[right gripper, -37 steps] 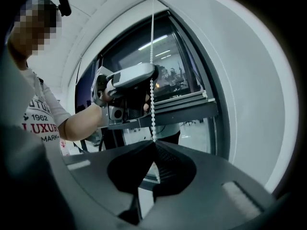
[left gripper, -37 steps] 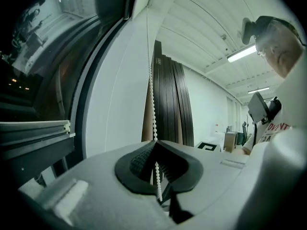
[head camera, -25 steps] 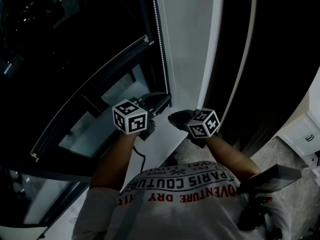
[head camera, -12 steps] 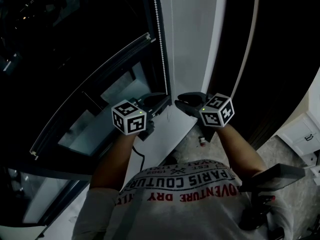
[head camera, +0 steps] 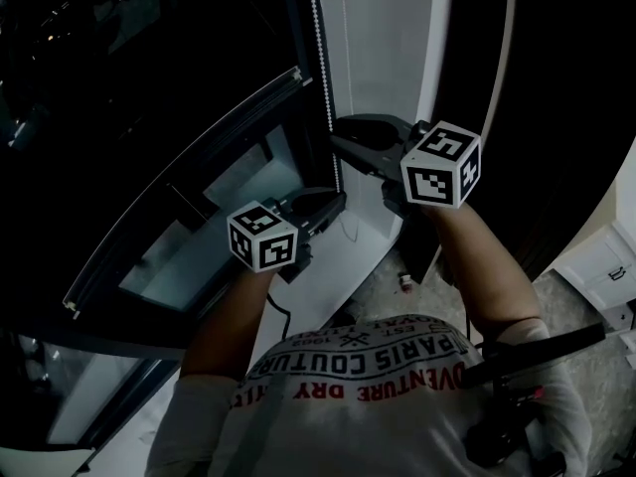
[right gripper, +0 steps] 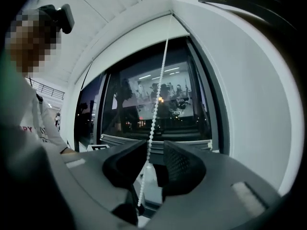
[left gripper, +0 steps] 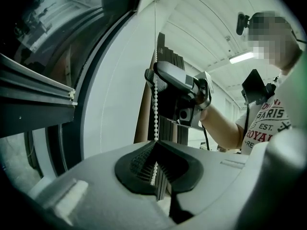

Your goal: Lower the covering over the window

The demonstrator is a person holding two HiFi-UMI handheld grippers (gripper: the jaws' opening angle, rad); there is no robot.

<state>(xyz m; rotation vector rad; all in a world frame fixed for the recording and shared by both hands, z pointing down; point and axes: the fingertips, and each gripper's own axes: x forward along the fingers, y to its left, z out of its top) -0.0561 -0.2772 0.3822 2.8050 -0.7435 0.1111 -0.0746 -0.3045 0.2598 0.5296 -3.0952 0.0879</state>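
A white bead chain [head camera: 320, 63] hangs down the right edge of the dark window [head camera: 129, 78]. My left gripper [head camera: 333, 204] is shut on this bead chain [left gripper: 155, 104], which runs down into its closed jaws [left gripper: 154, 169]. Higher up, my right gripper [head camera: 343, 135] sits at the chain; its jaws have just been opening. The chain [right gripper: 153, 121] passes loosely between the right gripper's [right gripper: 154, 150] pads without being pressed. A grey horizontal rail [head camera: 179, 172] crosses the window, seemingly the covering's bottom bar. The right gripper [left gripper: 180, 92] also shows in the left gripper view.
A white wall panel [head camera: 383, 48] stands right of the chain, with a dark tall panel [head camera: 556, 97] beyond it. A white cabinet [head camera: 601, 266] sits at the lower right. The person's printed shirt [head camera: 368, 376] and a chest-mounted device [head camera: 532, 361] fill the bottom.
The right gripper rose up along the chain, from beside the left gripper to well above it, and its jaws opened. The left gripper stayed in place, shut on the chain.
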